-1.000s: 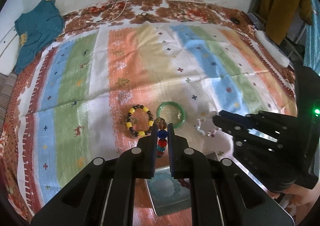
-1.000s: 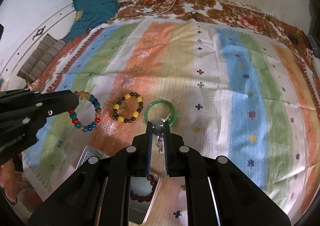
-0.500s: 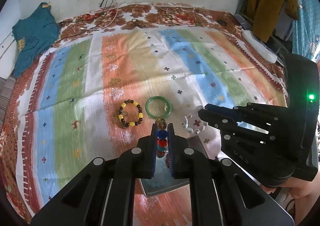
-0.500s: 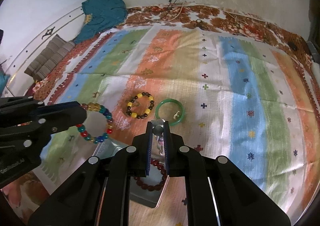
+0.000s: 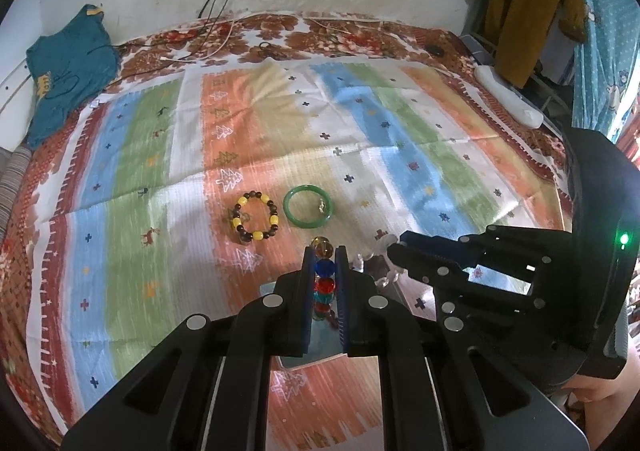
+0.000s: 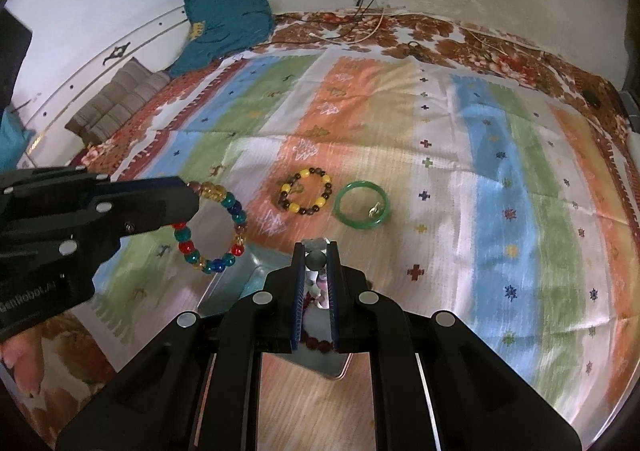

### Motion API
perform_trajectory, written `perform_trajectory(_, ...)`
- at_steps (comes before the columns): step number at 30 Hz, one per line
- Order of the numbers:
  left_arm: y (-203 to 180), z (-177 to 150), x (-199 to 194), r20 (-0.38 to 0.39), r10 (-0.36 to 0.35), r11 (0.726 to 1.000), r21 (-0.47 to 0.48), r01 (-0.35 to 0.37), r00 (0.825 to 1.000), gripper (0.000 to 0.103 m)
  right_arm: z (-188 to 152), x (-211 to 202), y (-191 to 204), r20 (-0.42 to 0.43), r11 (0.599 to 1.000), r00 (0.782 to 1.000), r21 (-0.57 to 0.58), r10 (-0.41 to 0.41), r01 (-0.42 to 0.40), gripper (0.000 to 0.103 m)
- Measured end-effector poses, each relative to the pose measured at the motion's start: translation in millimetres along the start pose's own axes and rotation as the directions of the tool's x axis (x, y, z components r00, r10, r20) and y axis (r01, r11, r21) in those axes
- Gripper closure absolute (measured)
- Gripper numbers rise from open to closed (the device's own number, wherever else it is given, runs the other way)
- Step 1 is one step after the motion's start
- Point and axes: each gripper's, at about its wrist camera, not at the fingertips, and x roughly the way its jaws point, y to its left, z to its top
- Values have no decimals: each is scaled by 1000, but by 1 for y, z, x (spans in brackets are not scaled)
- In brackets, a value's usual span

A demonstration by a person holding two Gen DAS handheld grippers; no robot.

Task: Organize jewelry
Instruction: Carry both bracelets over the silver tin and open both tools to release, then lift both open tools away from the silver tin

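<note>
A striped bedspread [image 5: 280, 139] fills both views. At lower centre sits a metal tray [image 6: 240, 275] with a dark red bracelet (partly hidden). The left hand-held gripper [image 5: 325, 263] is clamped on a multicoloured bead bracelet [image 6: 212, 227] – the right hand-held gripper [image 6: 316, 259] on a clear-bead bracelet [image 5: 380, 263]. At mid-frame lie a yellow-and-brown bracelet [image 5: 255, 216] and green bangle [image 5: 308, 206].

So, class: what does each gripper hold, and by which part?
The left gripper pinches the multicoloured bead bracelet by the beads on one side of its loop. The right gripper clamps a clear bead bracelet by a few beads.
</note>
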Motion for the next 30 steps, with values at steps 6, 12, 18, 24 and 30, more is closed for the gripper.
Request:
perform_trajectory(6,4,-3,2,-15,18,1000,-26,-18,1000,93,-4,-1,3,6,998,998,-17,-67,67,90)
perform_trajectory(12,19,-2,3,-22,47,996,-70,-49,999,84,-4,4,-11,-16,994,994,14,-107,107,68)
perform_trajectory(18,36,3,7,-25,78,990,-113,-81,997,70,0,11,-20,-38,993,993,46,-108,110,66)
perform_trajectory(24,54,9,26,-64,134,979,-145,-142,989,57,6,23,-27,-60,991,992,60,-114,117,55)
perform_trajectory(30,61,15,44,-97,163,973,-147,-176,982,53,12,37,-34,-85,989,989,68,-123,128,46)
